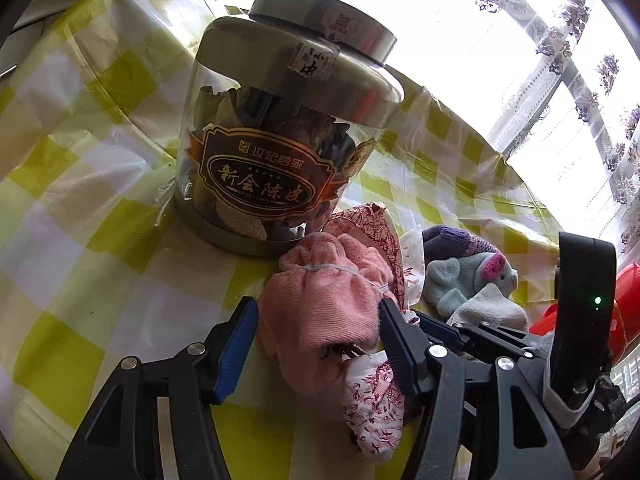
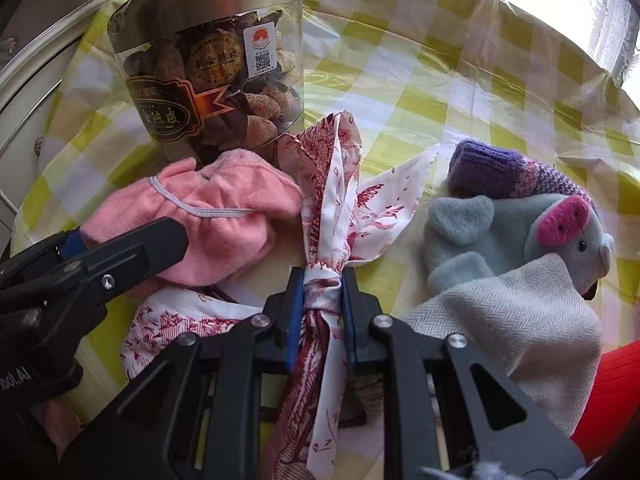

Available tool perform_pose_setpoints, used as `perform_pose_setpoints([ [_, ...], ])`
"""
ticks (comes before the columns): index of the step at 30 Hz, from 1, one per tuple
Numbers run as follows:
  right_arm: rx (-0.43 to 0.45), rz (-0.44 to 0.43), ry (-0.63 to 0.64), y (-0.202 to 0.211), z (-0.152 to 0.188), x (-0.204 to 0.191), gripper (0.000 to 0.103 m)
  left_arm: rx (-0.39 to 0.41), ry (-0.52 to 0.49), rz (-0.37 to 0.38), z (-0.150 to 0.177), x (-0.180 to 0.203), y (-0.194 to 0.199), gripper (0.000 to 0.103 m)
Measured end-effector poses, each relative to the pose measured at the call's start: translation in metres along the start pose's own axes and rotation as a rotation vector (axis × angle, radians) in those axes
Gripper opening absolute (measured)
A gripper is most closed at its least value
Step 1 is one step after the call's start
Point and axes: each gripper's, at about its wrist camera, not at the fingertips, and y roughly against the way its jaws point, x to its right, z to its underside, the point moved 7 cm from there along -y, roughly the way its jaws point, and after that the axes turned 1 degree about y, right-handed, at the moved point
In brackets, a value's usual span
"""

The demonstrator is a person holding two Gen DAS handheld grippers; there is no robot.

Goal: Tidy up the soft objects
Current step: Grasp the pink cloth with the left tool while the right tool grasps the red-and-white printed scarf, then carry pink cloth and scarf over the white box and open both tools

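Yellow-and-white checked plastic cloth (image 1: 100,128) covers the table, wrinkled and shiny under the bright window with its patterned lace curtain (image 1: 576,52). Biggest thing on it is a clear jar (image 1: 288,128) with a metal lid, full of dried brown peel (a dark label with gold Chinese characters on the front). Against its base lies the heap of soft things: a pink knitted cloth (image 1: 320,312) with a gathered white thread, sitting on a red-and-white printed fabric (image 2: 332,184). Off to the right are a grey-blue plush mouse (image 2: 520,236) with a pink ear, a grey herringbone cloth (image 2: 512,328) draped over its lower half, and a purple knitted piece (image 2: 504,172) touching the mouse's far side. Something red (image 1: 628,312) shows at the table edge.

The left gripper (image 1: 316,344) has its jaws apart, straddling the pink cloth, blue pads on either side. The right gripper (image 2: 322,312) is clamped on a twisted, bunched neck of the printed fabric.
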Motion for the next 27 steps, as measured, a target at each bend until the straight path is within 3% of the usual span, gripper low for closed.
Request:
perform_pose_setpoints([
  [2, 0.018, 0.004, 0.000, 0.006, 0.000, 0.000, 0.020, -0.004, -0.006, -0.003, -0.002, -0.001, -0.003, 0.056],
  [3, 0.029, 0.006, -0.003, 0.010, -0.001, 0.001, 0.020, -0.012, -0.008, -0.006, -0.002, -0.002, -0.005, 0.038],
  [4, 0.044, 0.008, -0.006, 0.015, -0.001, 0.001, 0.020, -0.022, -0.003, -0.002, -0.001, -0.004, -0.007, 0.028],
  [16, 0.173, 0.039, -0.056, 0.082, 0.000, 0.012, 0.020, 0.066, 0.022, -0.001, -0.001, -0.009, 0.018, 0.021],
  [27, 0.174, 0.053, -0.099, 0.120, 0.043, 0.014, 0.020, 0.195, -0.021, -0.016, -0.003, 0.005, 0.066, 0.020],
])
